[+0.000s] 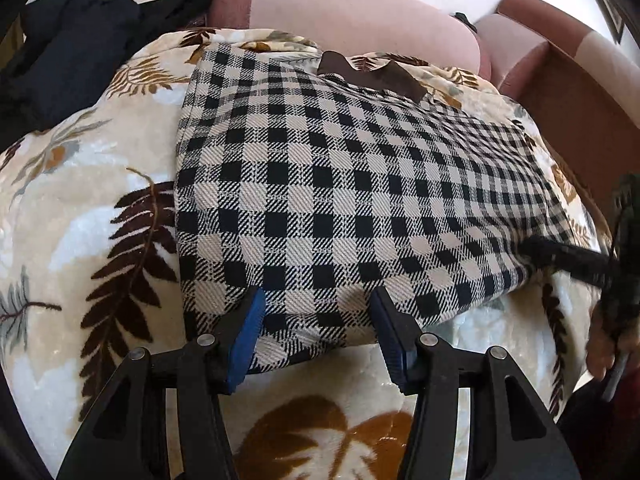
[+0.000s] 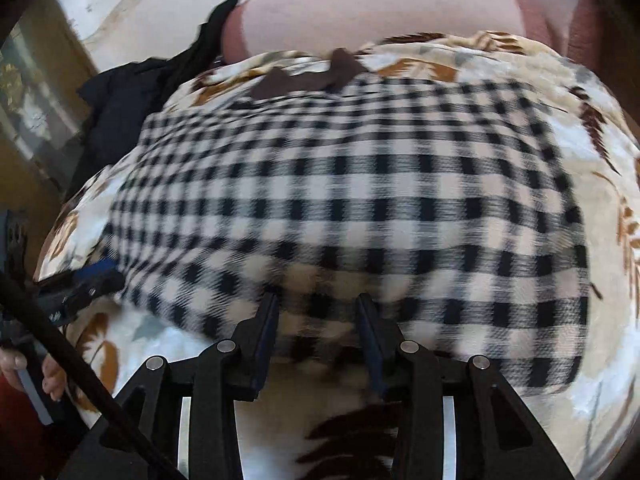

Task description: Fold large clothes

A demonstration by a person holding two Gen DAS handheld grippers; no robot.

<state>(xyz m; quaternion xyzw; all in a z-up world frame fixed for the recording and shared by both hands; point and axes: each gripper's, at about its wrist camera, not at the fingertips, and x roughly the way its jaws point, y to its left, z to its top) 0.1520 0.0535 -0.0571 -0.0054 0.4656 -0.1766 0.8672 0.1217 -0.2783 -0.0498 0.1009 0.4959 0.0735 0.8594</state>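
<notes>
A black-and-cream checked garment (image 1: 320, 184) lies spread flat across the middle of a leaf-patterned blanket (image 1: 80, 208), its far edge close to the blanket's far edge, where a pink cushion (image 1: 340, 8) rises behind. A brown collar piece (image 1: 372, 74) shows at the garment's far edge. A dark pile of clothing (image 1: 68, 48) sits at the blanket's far-left corner.

The left gripper (image 1: 318, 304) has its 2 blue-padded fingers spread apart, straddling the garment's near edge without pinching it. The right gripper (image 2: 318, 312) also stands with fingers apart over the near edge of the garment (image 2: 340, 200); this view is motion-blurred. The left gripper (image 2: 86, 280) appears at the garment's left edge in the right wrist view.
</notes>
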